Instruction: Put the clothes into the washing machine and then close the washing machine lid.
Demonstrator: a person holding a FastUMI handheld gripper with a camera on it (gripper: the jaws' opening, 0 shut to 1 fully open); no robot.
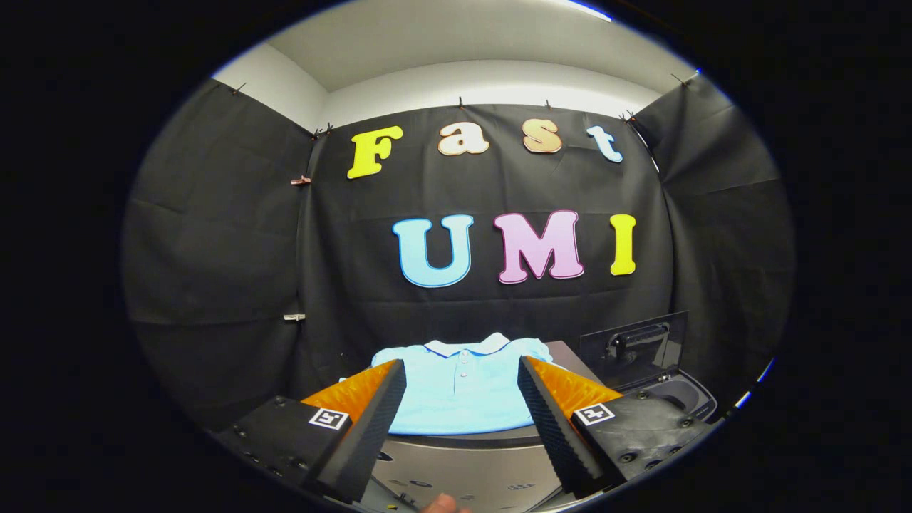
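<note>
The two fingers of the tongs [462,370], set wide apart with nothing between them, covered both lower corners of the light blue polo shirt [462,385], so its sleeve ends and side hems could not be seen. The washing machine [680,395] beyond the right finger was half hidden by that finger; only part of its opening showed, and the inside could not be made out. Its raised lid [634,345] was too dark to tell detail. Small markings on the bench [470,470] front were too tiny to read. A fingertip [442,504] was cut off below.
</note>
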